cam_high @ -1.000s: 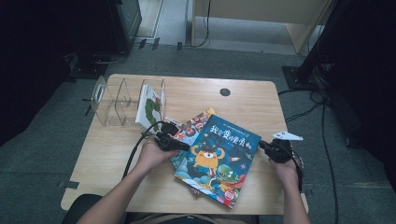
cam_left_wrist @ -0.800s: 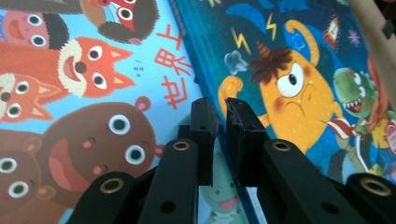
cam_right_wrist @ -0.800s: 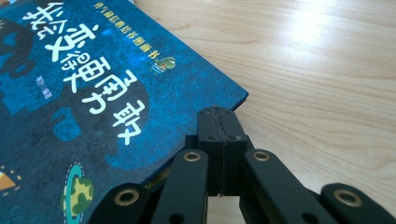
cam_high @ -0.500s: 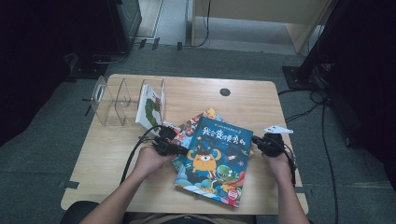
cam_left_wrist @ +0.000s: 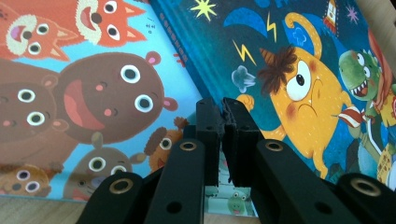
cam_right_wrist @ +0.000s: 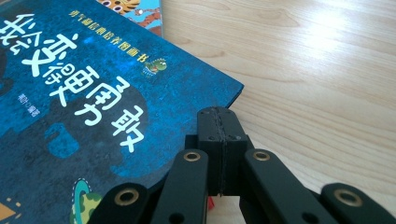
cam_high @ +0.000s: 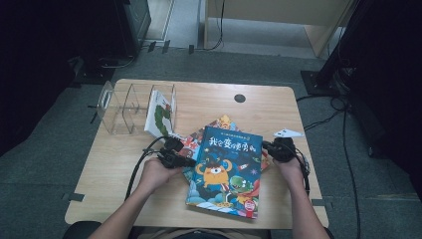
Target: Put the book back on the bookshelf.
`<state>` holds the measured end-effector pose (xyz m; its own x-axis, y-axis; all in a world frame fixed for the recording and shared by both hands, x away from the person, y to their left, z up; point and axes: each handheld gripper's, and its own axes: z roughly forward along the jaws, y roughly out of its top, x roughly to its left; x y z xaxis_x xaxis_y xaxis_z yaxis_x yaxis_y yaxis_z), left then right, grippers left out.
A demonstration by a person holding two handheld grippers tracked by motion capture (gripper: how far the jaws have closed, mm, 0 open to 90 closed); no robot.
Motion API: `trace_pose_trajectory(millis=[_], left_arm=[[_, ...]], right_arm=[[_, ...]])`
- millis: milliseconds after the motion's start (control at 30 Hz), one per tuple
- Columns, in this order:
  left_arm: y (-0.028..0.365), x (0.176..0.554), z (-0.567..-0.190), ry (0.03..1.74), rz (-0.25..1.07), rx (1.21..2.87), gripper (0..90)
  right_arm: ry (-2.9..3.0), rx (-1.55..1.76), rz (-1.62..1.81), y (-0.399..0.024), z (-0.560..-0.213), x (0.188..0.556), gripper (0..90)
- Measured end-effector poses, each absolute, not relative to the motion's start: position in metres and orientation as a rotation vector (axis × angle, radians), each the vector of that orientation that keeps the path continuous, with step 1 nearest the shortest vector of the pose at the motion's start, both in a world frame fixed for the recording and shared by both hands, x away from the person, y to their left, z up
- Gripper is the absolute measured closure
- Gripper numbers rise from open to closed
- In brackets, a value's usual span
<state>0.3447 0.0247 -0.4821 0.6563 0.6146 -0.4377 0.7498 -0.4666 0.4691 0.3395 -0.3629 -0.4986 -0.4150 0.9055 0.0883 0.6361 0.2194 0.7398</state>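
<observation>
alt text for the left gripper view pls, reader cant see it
The left gripper, its black jaws closed together, sits at the left edge of a dark blue picture book showing a yellow monster and a green dinosaur. That book lies on another book with cartoon bears and foxes, and a strip of wooden table shows below.

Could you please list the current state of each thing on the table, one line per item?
Blue picture book: closed, flat, cover up, on top of another book.
Animal picture book: closed, flat, partly covered by the blue one.
White book: standing upright in the rack.
Clear rack: upright, other slots empty.
Left hand-held gripper: shut, at the blue book's left edge.
Right hand-held gripper: shut, at its right edge.
</observation>
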Motion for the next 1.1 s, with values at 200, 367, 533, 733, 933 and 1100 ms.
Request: trace_pose_trajectory(millis=[200,367,533,733,933,1100], left_arm=[[0.031,0.342,-0.481,1.069,-0.267,2.216,85.1],[0.040,0.341,-0.479,1.094,-0.254,2.186,84.4],[0.048,0.339,-0.479,1.113,-0.243,2.166,83.6],[0.054,0.336,-0.479,1.124,-0.236,2.155,83.8],[0.059,0.332,-0.479,1.142,-0.241,2.144,83.7],[0.060,0.326,-0.478,1.141,-0.226,2.139,83.9]], right_arm=[[2.155,1.409,1.026,-0.355,-0.498,0.345,90.0],[2.170,1.399,1.029,-0.349,-0.498,0.351,90.0],[2.189,1.381,1.036,-0.342,-0.498,0.357,90.0],[2.204,1.369,1.039,-0.335,-0.498,0.362,90.0],[2.216,1.344,1.046,-0.329,-0.498,0.368,90.0],[2.217,1.338,1.054,-0.325,-0.497,0.371,90.0]])
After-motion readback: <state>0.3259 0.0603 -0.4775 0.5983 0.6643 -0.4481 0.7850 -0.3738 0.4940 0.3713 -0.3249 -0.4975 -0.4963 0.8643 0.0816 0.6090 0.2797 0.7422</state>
